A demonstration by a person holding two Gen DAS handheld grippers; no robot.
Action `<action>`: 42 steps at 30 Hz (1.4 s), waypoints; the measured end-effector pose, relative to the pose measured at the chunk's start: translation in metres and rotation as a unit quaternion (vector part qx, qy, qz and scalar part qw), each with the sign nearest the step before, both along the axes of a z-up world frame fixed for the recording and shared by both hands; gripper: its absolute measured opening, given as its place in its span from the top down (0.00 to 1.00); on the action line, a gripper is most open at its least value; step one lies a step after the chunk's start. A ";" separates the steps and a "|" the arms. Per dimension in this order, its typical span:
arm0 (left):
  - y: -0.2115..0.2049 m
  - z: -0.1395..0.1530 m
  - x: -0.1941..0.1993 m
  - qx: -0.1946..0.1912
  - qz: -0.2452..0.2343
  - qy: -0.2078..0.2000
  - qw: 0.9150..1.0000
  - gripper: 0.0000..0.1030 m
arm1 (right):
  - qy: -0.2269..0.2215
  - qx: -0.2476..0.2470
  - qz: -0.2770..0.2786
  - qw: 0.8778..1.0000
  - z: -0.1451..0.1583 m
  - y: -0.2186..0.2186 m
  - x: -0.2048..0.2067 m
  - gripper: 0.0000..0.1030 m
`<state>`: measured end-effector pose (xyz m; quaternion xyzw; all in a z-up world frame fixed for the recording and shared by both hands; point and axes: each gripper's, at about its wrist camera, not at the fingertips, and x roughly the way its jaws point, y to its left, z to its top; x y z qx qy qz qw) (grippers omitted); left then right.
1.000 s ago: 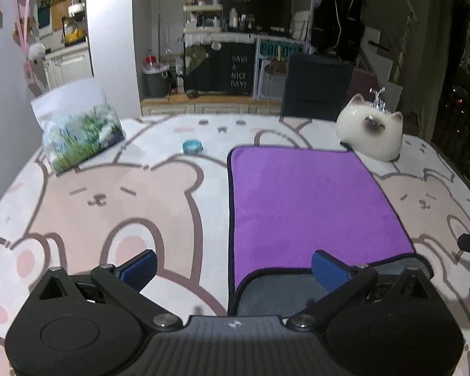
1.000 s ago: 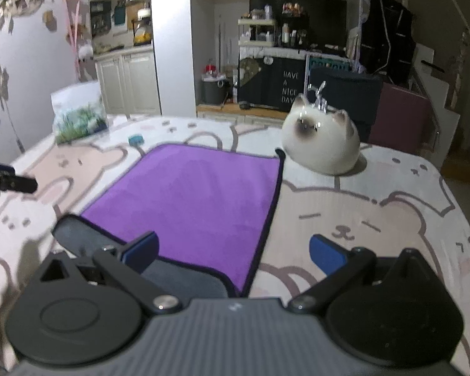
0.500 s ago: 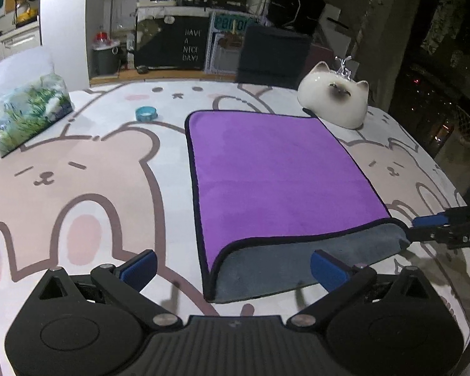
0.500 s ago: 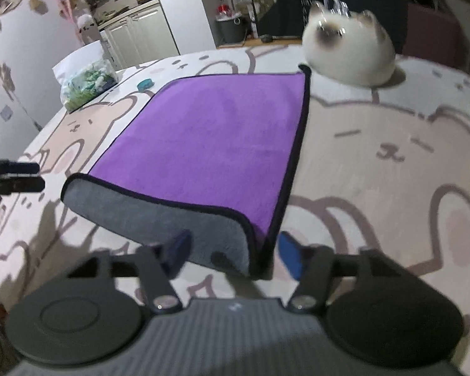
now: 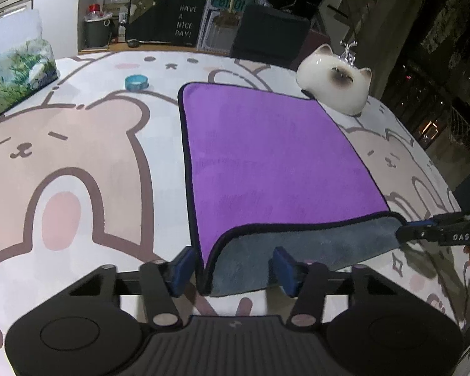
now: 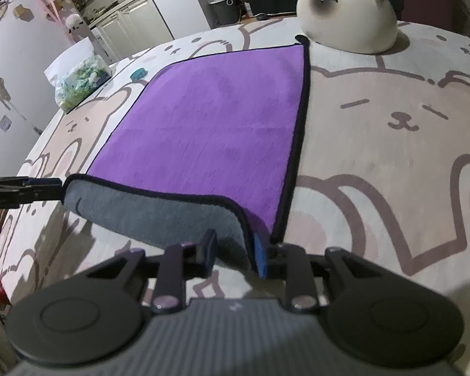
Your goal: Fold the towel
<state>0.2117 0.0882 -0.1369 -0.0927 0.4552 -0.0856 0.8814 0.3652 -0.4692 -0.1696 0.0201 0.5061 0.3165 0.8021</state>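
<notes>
A purple towel (image 5: pixel 266 153) with a grey underside and black trim lies on the bear-print table; it also shows in the right wrist view (image 6: pixel 210 125). Its near edge is turned up, showing the grey side (image 5: pixel 297 247). My left gripper (image 5: pixel 235 269) straddles the near left corner, jaws partly closed with a gap around the cloth. My right gripper (image 6: pixel 235 255) has narrowed onto the near right corner, the cloth between its blue pads. Each gripper shows in the other's view, at the towel's opposite corner: the right (image 5: pixel 423 233), the left (image 6: pixel 40 186).
A white ceramic cat (image 5: pixel 335 83) sits at the towel's far right corner. A small blue ring (image 5: pixel 136 82) and a bag of green stuff (image 5: pixel 12 75) lie at the far left. The bear-print tablecloth (image 5: pixel 78 156) covers the table.
Both grippers came down to the towel's near corners and narrowed their jaws. The near edge rose further off the table, showing more grey underside.
</notes>
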 end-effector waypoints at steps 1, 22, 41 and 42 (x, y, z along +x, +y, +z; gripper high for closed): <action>0.001 -0.002 0.001 0.003 -0.002 0.003 1.000 0.57 | 0.001 -0.001 0.002 1.000 0.000 0.000 -0.001 0.70; 0.004 -0.009 -0.001 0.016 -0.006 0.009 1.000 0.95 | -0.010 0.000 -0.004 1.000 0.003 -0.008 -0.005 0.95; 0.006 0.022 0.007 0.029 -0.009 -0.044 0.999 0.95 | -0.052 0.025 0.008 0.998 0.023 -0.014 0.007 0.95; 0.006 0.025 0.010 0.030 -0.012 -0.048 0.998 0.95 | -0.054 0.026 0.007 0.998 0.024 -0.015 0.010 0.95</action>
